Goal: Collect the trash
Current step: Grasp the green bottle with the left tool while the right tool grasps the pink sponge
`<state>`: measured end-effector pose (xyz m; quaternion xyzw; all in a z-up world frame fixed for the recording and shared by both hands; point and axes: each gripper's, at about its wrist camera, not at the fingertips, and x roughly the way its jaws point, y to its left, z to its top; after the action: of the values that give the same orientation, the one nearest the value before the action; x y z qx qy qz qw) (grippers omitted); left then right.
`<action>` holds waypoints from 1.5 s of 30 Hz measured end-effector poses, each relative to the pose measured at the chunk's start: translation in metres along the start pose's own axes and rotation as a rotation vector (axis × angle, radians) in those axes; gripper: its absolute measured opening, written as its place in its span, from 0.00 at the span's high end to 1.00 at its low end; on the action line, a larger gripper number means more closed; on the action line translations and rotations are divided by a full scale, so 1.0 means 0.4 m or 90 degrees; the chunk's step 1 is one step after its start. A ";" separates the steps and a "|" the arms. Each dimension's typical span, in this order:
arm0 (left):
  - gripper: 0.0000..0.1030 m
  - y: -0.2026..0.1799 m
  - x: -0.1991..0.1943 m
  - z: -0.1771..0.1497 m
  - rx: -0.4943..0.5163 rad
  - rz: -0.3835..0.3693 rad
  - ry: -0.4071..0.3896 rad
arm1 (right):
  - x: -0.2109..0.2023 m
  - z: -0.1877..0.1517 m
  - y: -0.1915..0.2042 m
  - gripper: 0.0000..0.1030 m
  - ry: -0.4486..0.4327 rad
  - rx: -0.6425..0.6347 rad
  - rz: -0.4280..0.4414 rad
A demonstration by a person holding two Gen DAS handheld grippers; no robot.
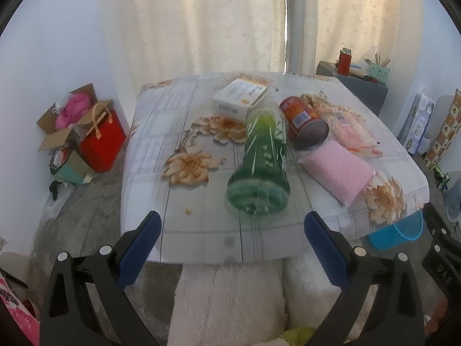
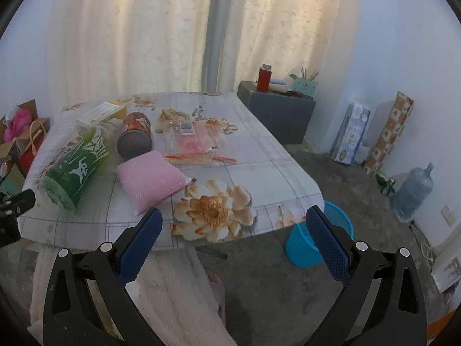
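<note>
Here, both grippers hang short of the table's near edge with jaws spread wide and nothing between them. Ahead of the left gripper [image 1: 232, 227], five pieces of trash lie on the flowered table [image 1: 149, 150]: one green bottle [image 1: 260, 161] on its side, its base pointing back toward the gap between the blue pads; one red can [image 1: 302, 121] tipped over just beyond and to the right of it, apparently touching the bottle; one pink packet [image 1: 337, 170] to the right of the jaws' line; one clear plastic bag [image 1: 351, 129] with pink and orange contents farther right; and one white box [image 1: 240, 99] at the far side, behind the bottle. One small crumb [image 1: 188, 210] sits just past the left finger.

From the right gripper [image 2: 233, 230], the same five items lie ahead and to the left, the pink packet nearest its left finger [image 2: 141, 245]. One blue bucket [image 2: 305, 245] stands on the floor by the table's corner, partly behind the right finger. One large water jug [image 2: 415, 193] stands far right against the wall.
</note>
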<state>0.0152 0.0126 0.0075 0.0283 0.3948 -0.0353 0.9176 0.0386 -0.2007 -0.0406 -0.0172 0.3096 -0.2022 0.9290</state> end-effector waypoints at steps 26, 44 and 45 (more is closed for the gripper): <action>0.06 -0.001 0.221 0.232 0.021 -0.217 0.053 | 0.261 0.160 0.172 0.08 0.136 -0.142 0.322; 0.44 -0.028 0.349 0.211 0.040 -0.224 0.209 | 0.371 0.101 0.209 0.20 0.273 -0.187 0.337; 0.44 -0.023 0.344 0.206 0.034 -0.227 0.212 | 0.364 0.097 0.205 0.20 0.274 -0.187 0.335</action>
<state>0.1683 -0.0090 -0.0363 -0.0121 0.5385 -0.2019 0.8180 0.1969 -0.1853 -0.1050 -0.0269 0.5175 0.0914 0.8503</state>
